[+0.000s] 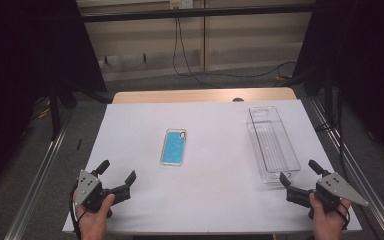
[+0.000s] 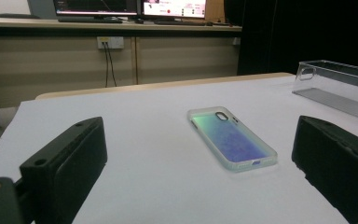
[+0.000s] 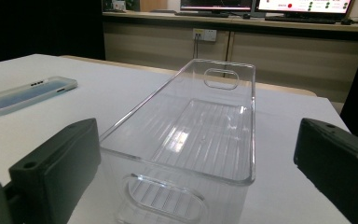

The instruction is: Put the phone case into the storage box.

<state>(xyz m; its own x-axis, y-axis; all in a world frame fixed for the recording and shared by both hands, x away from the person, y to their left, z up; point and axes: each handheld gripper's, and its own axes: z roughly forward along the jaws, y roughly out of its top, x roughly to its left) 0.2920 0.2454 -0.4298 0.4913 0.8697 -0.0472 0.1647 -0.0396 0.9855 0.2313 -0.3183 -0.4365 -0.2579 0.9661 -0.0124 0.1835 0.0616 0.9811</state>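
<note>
The flat rectangular phone case with a clear rim and turquoise-blue back (image 1: 174, 147) lies on the white tabletop (image 1: 215, 195), a little left of its middle. Its long axis runs from the near edge toward the far edge, and the camera cut-out sits at the far end. It lies ahead of the left gripper (image 1: 116, 181) and slightly to its right, well apart from it, with bare tabletop between them. In the left gripper view the case (image 2: 233, 138) appears between the two black fingers (image 2: 67, 161), which stand wide apart and hold nothing.

The right gripper (image 1: 296, 179), near the near right corner, also has its fingers spread wide and empty. It sits just at the near end of a long clear plastic bin (image 1: 272, 145), which lies along the right edge, parallel to the case. By my judgement the left hand is the nearer one to the case. A reach forward would likely meet its near short end first.
</note>
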